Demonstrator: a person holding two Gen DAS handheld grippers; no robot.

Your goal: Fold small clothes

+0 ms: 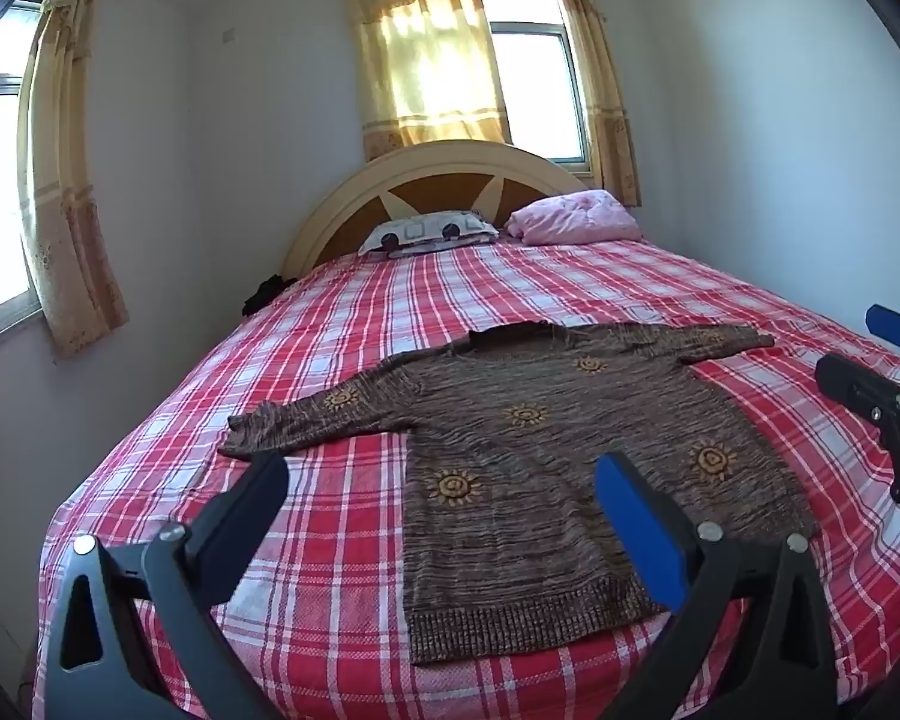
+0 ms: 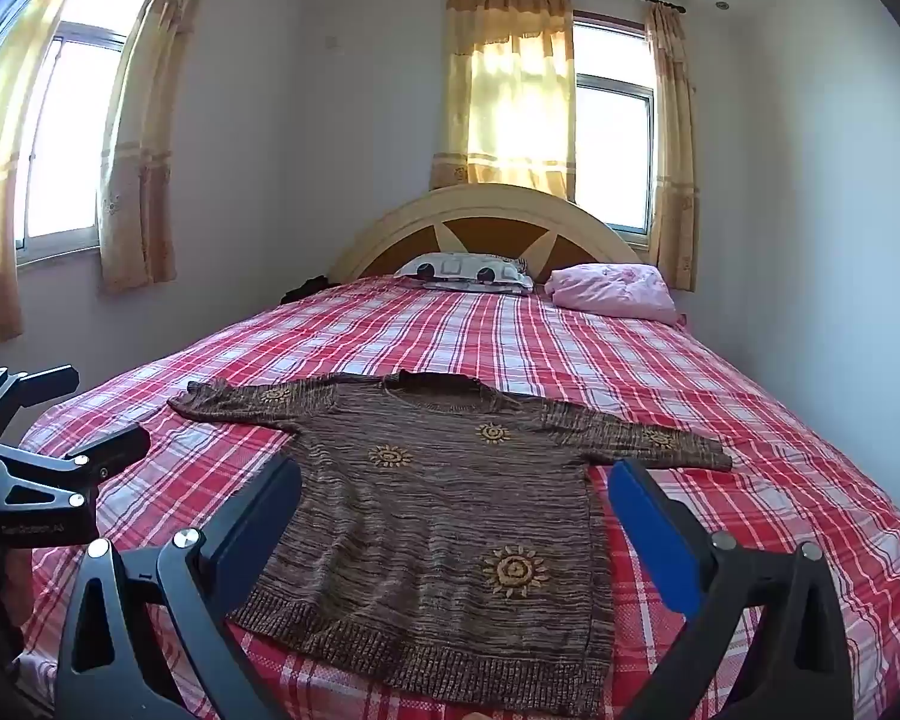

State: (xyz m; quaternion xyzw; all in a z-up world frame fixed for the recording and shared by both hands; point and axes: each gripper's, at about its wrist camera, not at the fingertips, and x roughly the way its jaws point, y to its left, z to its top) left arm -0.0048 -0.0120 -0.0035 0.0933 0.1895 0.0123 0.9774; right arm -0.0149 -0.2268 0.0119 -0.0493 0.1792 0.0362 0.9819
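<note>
Brown knit sweater (image 1: 546,456) lies flat, face up, on the red plaid bedspread (image 1: 342,312) at the foot end of the bed, hem toward the grippers, collar toward the headboard (image 1: 432,180), both sleeves spread out sideways. So the body's long axis runs straight away from both grippers, and the sleeve line runs across it. Left gripper (image 1: 444,492) is wide apart, nothing between the fingers, hovering above the hem's left part; in its view the sweater body sits ahead and a bit right of centre, with the left sleeve cuff (image 1: 240,438) just ahead of its left finger. Right gripper (image 2: 456,498) is also spread wide and empty, hovering over the hem end; in its view the body fills the gap between the fingers and the right sleeve cuff (image 2: 708,456) lies just beyond its right finger. Neither gripper touches the cloth as far as these views show. Each gripper shows at the other view's edge, so they sit side by side across the hem. Judgement: nothing is folded yet. Left is nearer the left sleeve and right nearer the right sleeve, so a first fold likely brings a sleeve in across the body; either side is equally reachable. Pillow (image 1: 426,231) and pink bundle (image 1: 576,219) are well apart, up by the headboard.
</note>
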